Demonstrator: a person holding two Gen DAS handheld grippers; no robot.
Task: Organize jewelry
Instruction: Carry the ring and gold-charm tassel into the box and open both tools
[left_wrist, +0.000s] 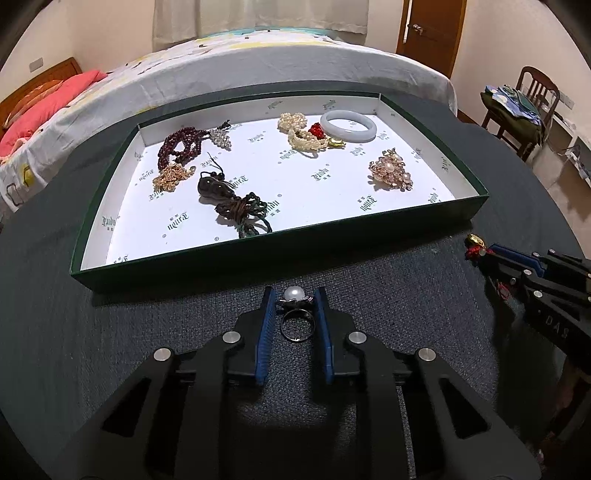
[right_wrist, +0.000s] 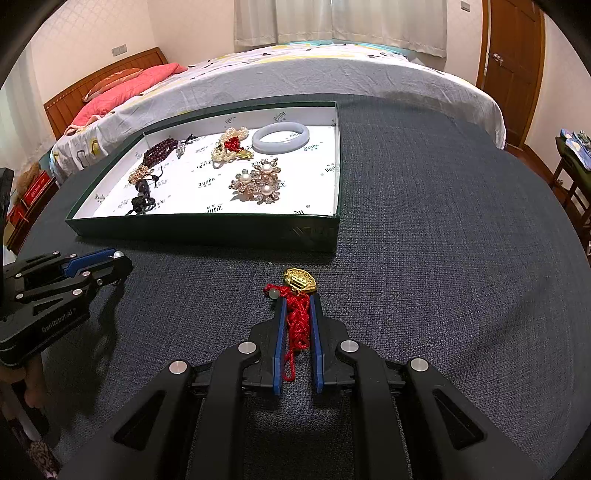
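A pearl ring (left_wrist: 294, 310) is held between the blue pads of the left gripper (left_wrist: 294, 301), above the dark cloth (left_wrist: 110, 332). Behind it a green tray (left_wrist: 280, 254) is seen, with a pale bangle (left_wrist: 348, 126), dark red beads (left_wrist: 179, 146) and a brooch (left_wrist: 390, 169) inside. At the right, a gold pendant (left_wrist: 475, 240) is gripped by the right gripper (left_wrist: 484, 253)

left wrist view sits low over the dark cloth, close behind the near long wall of the green box (left_wrist: 280, 254), facing across it toward the bed (left_wrist: 258, 62), box filling mid-frame. right wrist view sits equally low but off the box's (right_wrist: 207, 229) right near corner and a little further back, facing the same way. both share the box interior, bed (right_wrist: 332, 74), and door; each catches the other gripper at its edge.
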